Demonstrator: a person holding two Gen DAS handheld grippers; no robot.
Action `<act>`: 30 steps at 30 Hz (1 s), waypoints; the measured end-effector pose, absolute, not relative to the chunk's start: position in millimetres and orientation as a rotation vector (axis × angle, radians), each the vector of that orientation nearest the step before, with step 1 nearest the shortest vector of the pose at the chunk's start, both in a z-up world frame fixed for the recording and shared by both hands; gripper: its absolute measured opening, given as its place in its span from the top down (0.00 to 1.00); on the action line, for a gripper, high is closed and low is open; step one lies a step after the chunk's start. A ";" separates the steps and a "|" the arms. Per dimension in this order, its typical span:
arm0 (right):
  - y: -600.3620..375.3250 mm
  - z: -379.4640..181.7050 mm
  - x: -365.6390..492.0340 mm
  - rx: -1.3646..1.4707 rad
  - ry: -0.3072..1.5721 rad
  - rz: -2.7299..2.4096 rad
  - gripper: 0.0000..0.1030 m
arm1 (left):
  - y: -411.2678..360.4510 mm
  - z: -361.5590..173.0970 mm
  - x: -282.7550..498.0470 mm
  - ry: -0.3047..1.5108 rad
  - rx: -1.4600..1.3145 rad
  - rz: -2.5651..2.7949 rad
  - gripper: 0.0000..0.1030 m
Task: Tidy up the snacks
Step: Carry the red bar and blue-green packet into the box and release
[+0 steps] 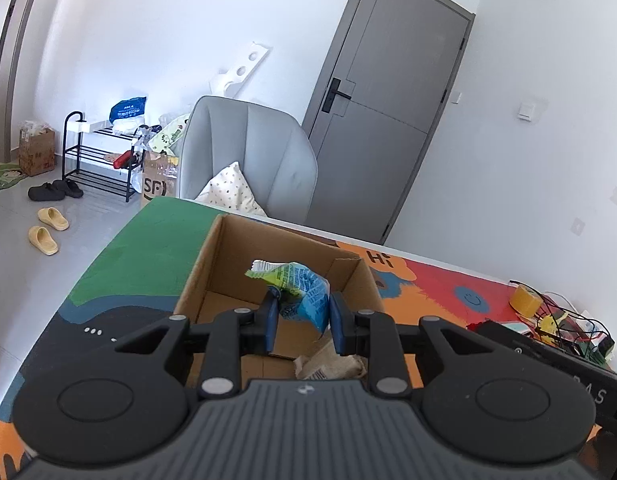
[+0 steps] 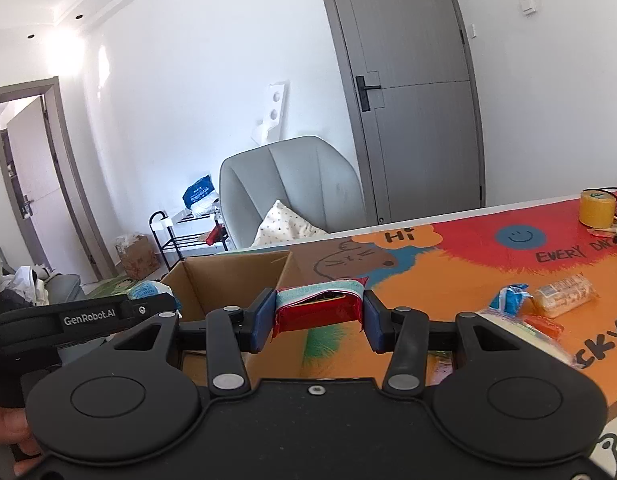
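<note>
My left gripper [image 1: 302, 312] is shut on a blue and green snack packet [image 1: 304, 290] and holds it over the open cardboard box [image 1: 224, 256]. A beige snack wrapper [image 1: 328, 366] lies in the box bottom. My right gripper [image 2: 320, 316] is shut on a red snack packet [image 2: 318, 308] and holds it above the table, just right of the box [image 2: 228, 276]. The left gripper's body [image 2: 88, 316] shows at the left of the right wrist view. More snacks lie on the table to the right: a blue packet [image 2: 508, 298] and a yellow clear-wrapped packet [image 2: 564, 294].
The table has a colourful cartoon mat [image 2: 468, 256]. A yellow tape roll [image 2: 596, 208] and tangled wires [image 1: 568, 324] sit at the far right. A grey chair with a cushion [image 1: 252, 152] stands behind the table. A grey door [image 2: 408, 80] is beyond.
</note>
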State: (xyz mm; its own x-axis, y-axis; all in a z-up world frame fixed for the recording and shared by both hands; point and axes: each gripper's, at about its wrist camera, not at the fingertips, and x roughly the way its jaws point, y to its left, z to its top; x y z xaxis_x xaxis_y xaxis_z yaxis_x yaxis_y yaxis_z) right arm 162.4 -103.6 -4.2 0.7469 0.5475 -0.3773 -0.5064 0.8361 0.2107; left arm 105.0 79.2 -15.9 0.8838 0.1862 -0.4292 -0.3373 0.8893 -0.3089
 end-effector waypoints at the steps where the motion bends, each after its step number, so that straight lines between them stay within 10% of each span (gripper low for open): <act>1: -98.4 -3.8 163.1 0.092 0.444 0.586 0.55 | 82.5 -16.9 107.0 0.403 -0.386 0.283 0.75; 16: -44.4 -1.8 164.1 0.053 0.455 0.648 0.55 | 122.5 -11.7 90.9 0.360 -0.439 0.330 0.59; 30: -41.7 -4.2 161.8 0.120 0.474 0.672 0.30 | 122.0 -13.1 74.5 0.334 -0.447 0.389 0.10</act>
State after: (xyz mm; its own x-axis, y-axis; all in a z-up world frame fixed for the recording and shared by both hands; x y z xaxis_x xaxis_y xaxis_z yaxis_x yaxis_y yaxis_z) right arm 161.8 -41.7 -4.2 0.6809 0.6242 -0.3831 -0.5707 0.7800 0.2565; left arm 74.5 122.0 -13.1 0.8735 0.2878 -0.3926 -0.4316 0.8310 -0.3510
